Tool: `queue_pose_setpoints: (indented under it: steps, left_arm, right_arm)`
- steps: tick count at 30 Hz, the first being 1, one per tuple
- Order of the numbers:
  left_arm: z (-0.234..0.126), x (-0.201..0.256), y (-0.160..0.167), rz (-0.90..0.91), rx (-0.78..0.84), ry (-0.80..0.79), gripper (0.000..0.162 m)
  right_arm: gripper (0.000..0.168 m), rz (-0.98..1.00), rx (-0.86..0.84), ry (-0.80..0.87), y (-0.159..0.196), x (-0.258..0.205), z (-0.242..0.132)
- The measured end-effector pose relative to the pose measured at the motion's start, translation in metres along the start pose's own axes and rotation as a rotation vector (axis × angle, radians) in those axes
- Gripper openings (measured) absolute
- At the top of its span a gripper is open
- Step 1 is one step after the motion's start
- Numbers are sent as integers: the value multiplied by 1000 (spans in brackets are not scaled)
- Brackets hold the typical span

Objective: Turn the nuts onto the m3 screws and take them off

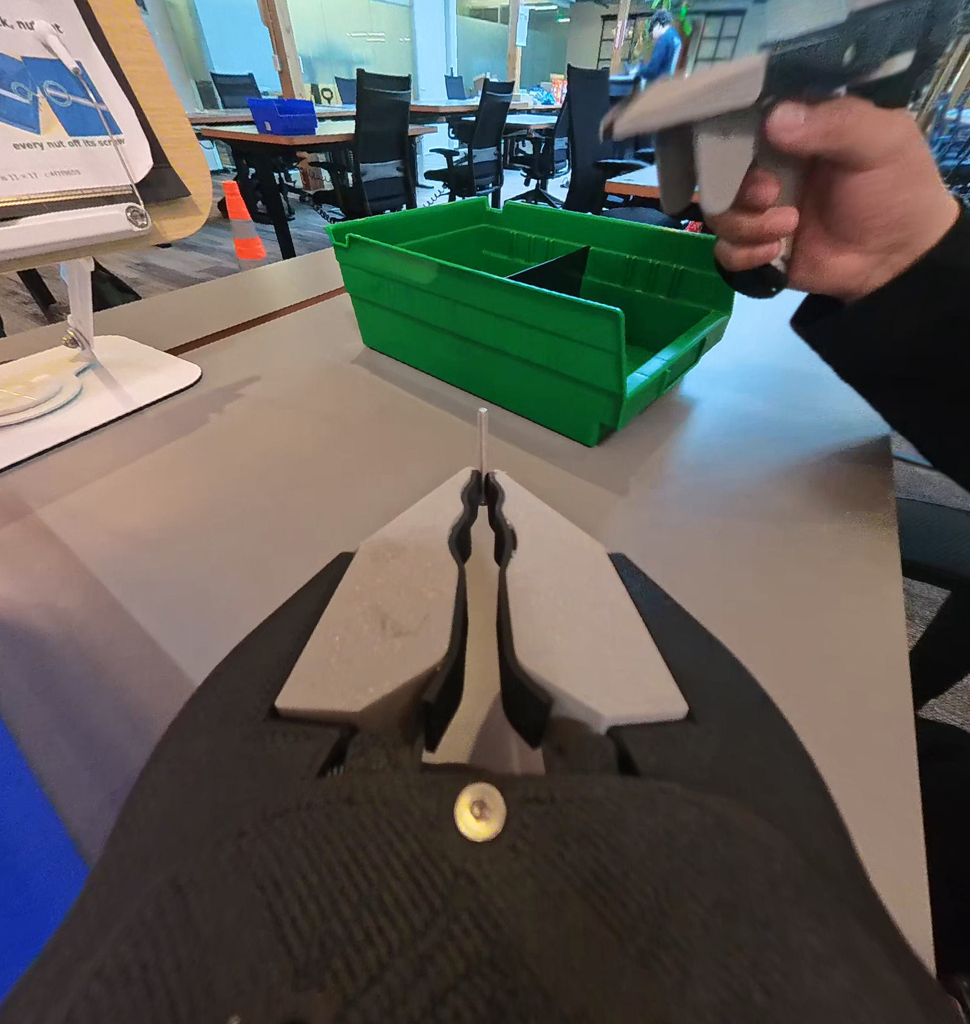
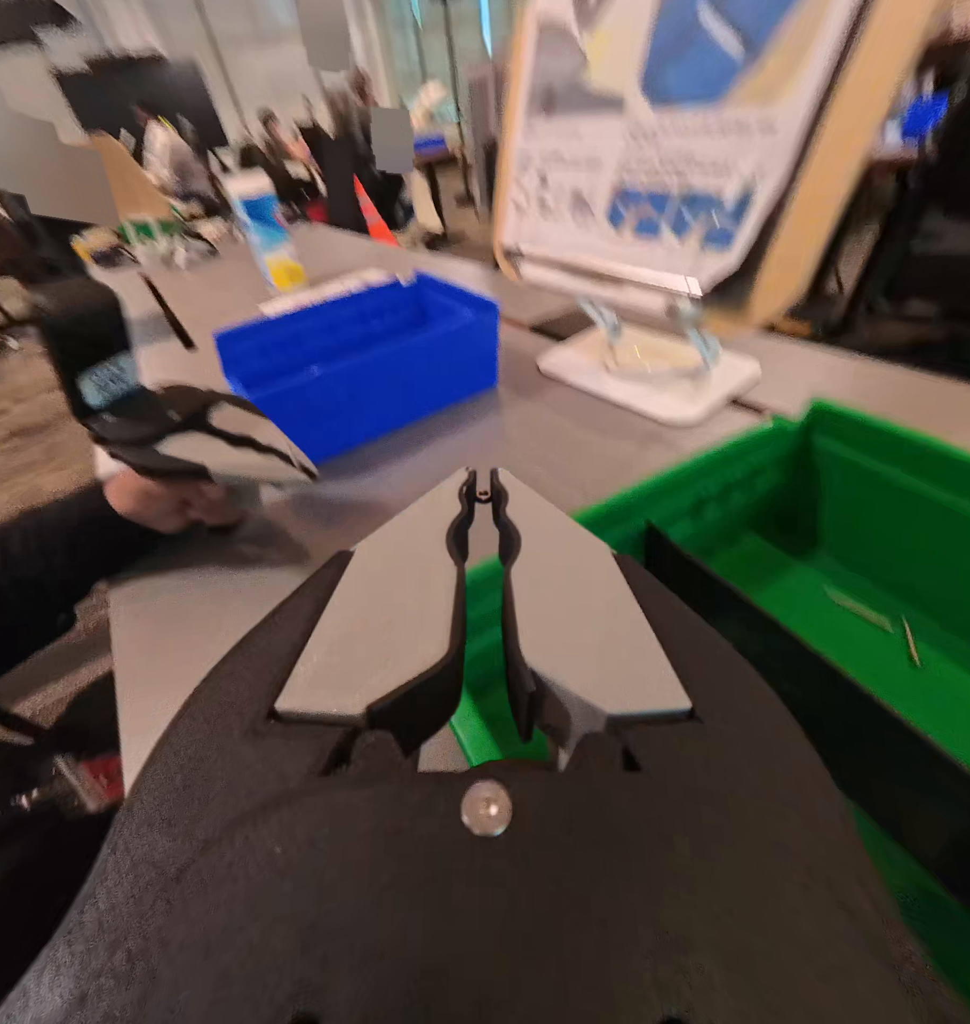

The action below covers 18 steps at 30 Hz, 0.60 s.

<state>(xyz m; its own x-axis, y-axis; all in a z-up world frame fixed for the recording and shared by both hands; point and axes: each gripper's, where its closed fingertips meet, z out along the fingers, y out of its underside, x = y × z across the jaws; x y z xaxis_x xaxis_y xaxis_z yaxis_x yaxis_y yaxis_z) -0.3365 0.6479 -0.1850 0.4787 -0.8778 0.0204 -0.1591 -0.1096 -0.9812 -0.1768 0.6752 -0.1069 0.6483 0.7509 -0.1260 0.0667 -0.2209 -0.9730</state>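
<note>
My left gripper (image 1: 483,481) is shut on a thin silver m3 screw (image 1: 481,443) that stands upright out of its tips, above the grey table. My right gripper (image 2: 481,481) is shut on a small dark nut (image 2: 483,492) pinched at its tips. The right gripper also shows in the left wrist view (image 1: 616,124), held high by a hand at the upper right, above the green bin (image 1: 494,332). The left gripper shows in the right wrist view (image 2: 305,468) at the left, blurred. Two loose screws (image 2: 871,623) lie inside the green bin (image 2: 887,498).
A blue bin (image 2: 361,365) stands on the table beyond the left gripper. A white stand (image 1: 78,377) holds an instruction sheet (image 1: 45,105) at the back left. A black divider (image 1: 555,271) splits the green bin. Office chairs, desks and an orange cone (image 1: 241,227) lie beyond the table. Spacing between my two grippers at the tips: around 20 cm.
</note>
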Motion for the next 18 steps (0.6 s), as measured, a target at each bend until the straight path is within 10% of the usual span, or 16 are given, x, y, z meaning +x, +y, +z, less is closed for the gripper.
queue_pose_setpoints:
  steps: [7, 18]
  left_arm:
    - [0, -2, 1, -8, -3, -6, 0]
    - [1, 5, -1, -2, 7, 28, 0]
  right_arm:
    - [13, 131, -307, 104, 90, 40, -14]
    - [13, 161, -65, 62, 42, 22, -29]
